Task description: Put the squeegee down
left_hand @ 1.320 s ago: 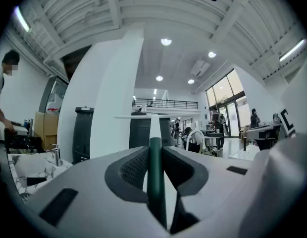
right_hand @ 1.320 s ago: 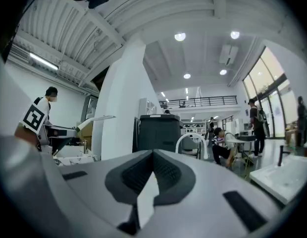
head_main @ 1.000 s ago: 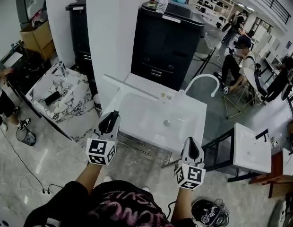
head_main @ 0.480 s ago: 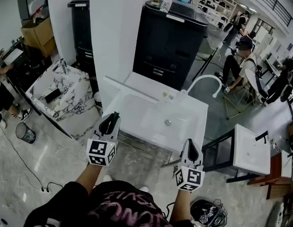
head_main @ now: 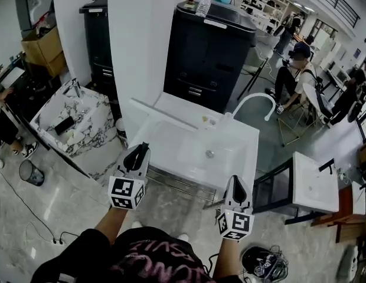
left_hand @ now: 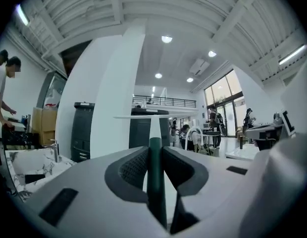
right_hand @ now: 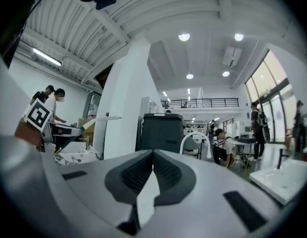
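Note:
My left gripper (head_main: 137, 150) is shut on the squeegee's dark green handle (left_hand: 154, 175). The handle runs up between the jaws to a white neck and a long white blade (left_hand: 153, 117). In the head view the blade (head_main: 162, 112) hangs over the back left part of the white sink (head_main: 245, 135). My right gripper (head_main: 237, 183) stays at the sink's front right edge, shut, with its pads meeting and nothing between them (right_hand: 152, 155).
A white arched faucet (head_main: 254, 99) rises at the sink's back right. Behind it stand a black cabinet (head_main: 209, 52) and a white pillar (head_main: 139, 40). A marble basin (head_main: 68, 119) is at left and another white basin (head_main: 316, 184) at right. People sit at back right.
Both grippers keep the same pose and the squeegee stays held over the sink. Only the head camera has swayed slightly.

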Available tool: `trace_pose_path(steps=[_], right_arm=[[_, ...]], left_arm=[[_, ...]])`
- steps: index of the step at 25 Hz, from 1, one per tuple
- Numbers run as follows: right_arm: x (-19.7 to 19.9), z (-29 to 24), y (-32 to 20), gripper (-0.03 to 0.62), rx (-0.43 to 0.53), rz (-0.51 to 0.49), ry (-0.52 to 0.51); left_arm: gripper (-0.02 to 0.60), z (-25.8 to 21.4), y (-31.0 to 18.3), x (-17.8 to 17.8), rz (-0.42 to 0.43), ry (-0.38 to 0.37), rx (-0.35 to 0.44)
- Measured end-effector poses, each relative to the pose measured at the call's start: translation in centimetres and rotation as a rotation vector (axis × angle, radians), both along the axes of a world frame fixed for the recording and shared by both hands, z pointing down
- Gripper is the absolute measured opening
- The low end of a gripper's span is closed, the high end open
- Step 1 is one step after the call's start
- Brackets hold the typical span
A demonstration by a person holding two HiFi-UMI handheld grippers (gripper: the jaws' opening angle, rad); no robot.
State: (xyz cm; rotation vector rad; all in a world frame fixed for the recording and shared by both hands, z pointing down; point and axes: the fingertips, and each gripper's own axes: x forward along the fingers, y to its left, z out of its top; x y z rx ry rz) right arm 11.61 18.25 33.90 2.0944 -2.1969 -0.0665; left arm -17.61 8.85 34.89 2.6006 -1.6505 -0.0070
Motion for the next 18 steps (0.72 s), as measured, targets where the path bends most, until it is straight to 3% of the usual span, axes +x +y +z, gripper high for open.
trace_pose_path(steps=[18], right_arm=[[-8.2, 1.2, 0.0, 0.021, 0.001, 0.029, -0.01]], left_arm=[[0.095, 0.5, -0.4, -5.7, 0.07, -0.019, 0.025]])
